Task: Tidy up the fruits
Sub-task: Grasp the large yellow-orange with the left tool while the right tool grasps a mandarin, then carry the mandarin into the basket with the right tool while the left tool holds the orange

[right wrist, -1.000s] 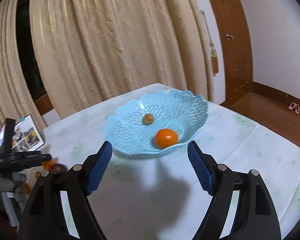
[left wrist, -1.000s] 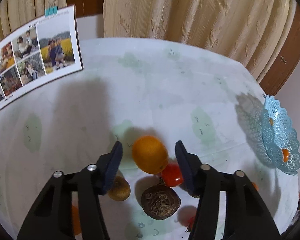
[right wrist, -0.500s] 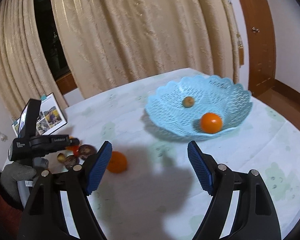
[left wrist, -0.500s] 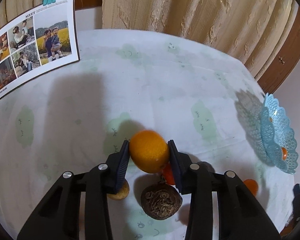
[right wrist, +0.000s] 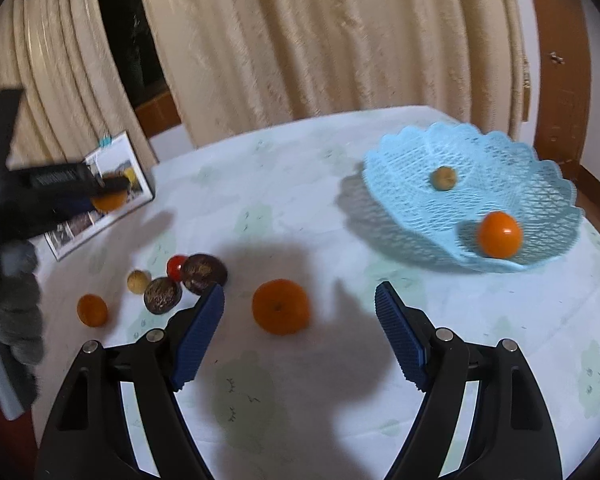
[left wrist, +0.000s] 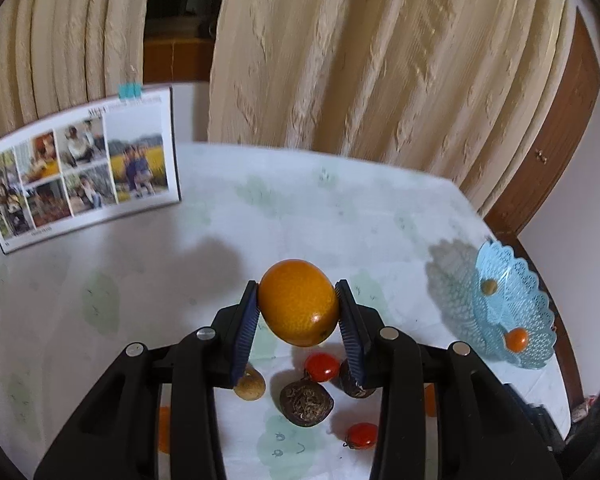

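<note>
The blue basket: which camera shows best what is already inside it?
The right wrist view. There the blue basket faces the camera, showing an orange fruit and a small brownish fruit inside. The left wrist view catches it nearly edge-on at the frame's right side, with both fruits tiny.

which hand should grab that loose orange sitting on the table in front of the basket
Right. The right gripper is open and empty, with the loose orange on the table between its fingers. The left gripper is already shut on another orange.
</note>
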`<state>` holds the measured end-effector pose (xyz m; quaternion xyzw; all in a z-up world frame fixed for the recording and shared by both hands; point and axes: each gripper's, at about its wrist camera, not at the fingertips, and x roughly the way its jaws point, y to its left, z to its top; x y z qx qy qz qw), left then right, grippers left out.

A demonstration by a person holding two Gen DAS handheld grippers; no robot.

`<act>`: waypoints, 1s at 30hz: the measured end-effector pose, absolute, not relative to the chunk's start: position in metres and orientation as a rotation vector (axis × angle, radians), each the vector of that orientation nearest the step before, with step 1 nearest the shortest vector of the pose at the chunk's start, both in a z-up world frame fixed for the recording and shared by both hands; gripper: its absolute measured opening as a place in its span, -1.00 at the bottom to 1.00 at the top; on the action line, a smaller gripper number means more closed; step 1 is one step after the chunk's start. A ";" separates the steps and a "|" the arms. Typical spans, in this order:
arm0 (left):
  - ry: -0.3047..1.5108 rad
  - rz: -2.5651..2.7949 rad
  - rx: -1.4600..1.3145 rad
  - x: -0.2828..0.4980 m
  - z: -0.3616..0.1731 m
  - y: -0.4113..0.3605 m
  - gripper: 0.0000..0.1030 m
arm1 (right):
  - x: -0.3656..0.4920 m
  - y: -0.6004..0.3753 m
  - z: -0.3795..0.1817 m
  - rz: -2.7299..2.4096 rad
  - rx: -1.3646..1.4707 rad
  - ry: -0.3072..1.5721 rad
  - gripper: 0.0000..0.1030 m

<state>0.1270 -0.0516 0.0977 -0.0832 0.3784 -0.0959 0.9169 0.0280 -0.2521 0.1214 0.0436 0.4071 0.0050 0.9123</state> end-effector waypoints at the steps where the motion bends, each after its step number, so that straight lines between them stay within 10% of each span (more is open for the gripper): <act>1: 0.765 -0.195 -0.172 0.125 0.103 -0.050 -0.24 | 0.033 -0.250 0.117 0.020 0.086 0.859 0.54; 7: 0.736 -0.202 -0.177 0.118 0.114 -0.047 -0.24 | 0.054 -0.241 0.100 0.036 0.079 0.932 0.46; 15: 0.732 -0.214 -0.172 0.113 0.115 -0.052 -0.24 | 0.065 -0.235 0.080 0.027 0.034 1.006 -0.22; 30: 0.737 -0.232 -0.148 0.110 0.113 -0.064 -0.24 | 0.041 -0.260 0.142 -0.015 0.056 0.839 -0.22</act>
